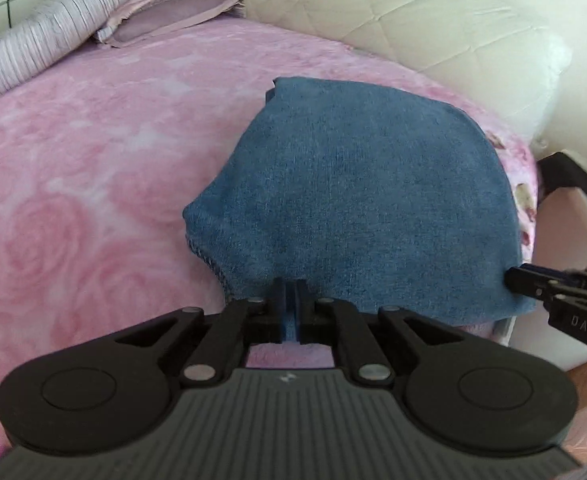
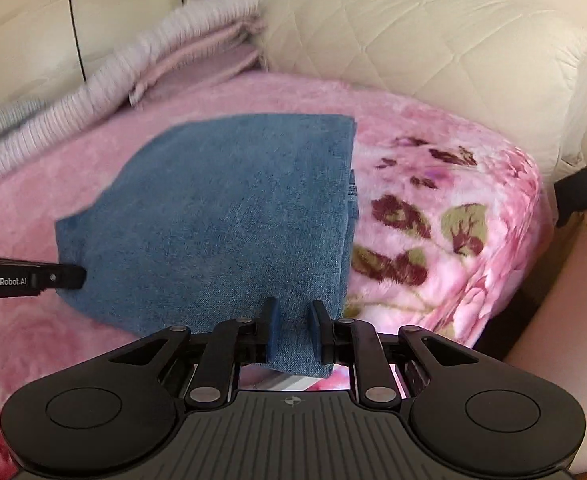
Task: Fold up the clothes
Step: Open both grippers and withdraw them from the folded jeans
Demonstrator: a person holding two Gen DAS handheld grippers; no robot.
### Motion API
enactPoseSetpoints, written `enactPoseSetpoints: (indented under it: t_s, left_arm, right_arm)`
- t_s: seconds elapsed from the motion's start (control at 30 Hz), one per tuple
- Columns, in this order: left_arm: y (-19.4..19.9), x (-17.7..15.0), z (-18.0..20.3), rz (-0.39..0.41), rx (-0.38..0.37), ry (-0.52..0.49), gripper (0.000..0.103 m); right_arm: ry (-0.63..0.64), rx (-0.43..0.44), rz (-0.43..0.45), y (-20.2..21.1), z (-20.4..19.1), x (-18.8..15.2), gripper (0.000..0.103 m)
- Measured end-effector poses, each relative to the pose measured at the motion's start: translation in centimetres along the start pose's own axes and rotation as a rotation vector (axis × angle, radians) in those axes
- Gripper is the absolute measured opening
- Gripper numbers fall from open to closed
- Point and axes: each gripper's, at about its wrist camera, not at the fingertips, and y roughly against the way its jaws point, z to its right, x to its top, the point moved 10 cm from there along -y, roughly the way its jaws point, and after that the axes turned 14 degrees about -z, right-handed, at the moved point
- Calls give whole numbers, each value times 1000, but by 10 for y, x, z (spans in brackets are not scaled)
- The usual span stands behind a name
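Holding the near hem of the denim [image 1: 357, 200], both tools clamp cloth: left tool [image 1: 290, 288] nearly shut, right tool [image 2: 293, 316] narrow. Denim lies folded over near bed's [image 1: 73, 160] right edge; further folds likely remain.

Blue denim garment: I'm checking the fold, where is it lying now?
The blue denim garment lies on the pink floral blanket near the bed's right edge, its near edge pinched by both grippers.
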Motion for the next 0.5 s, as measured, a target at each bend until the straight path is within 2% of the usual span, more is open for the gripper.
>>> enactPoseSetpoints:
  t_s: [0.1, 0.13, 0.17, 0.2, 0.27, 0.5]
  left_arm:
    - [27, 1, 7, 19, 43, 0, 9]
    - [38, -2, 8, 31, 50, -2, 19]
    - [47, -5, 10, 41, 57, -4, 25]
    - [57, -10, 12, 48, 63, -6, 30]
    - [76, -20, 15, 59, 75, -10, 30]
    - [134, -63, 28, 87, 87, -21, 35]
  right_arm:
    - [-43, -1, -45, 7, 1, 3, 18]
    - [-80, 21, -48, 15, 0, 1, 20]
    - [-122, 46, -38, 26, 0, -10, 28]
    - [-154, 66, -27, 34, 0, -18, 44]
    - [-181, 82, -19, 50, -3, -33, 56]
    - [-227, 78, 22, 106, -11, -65, 57]
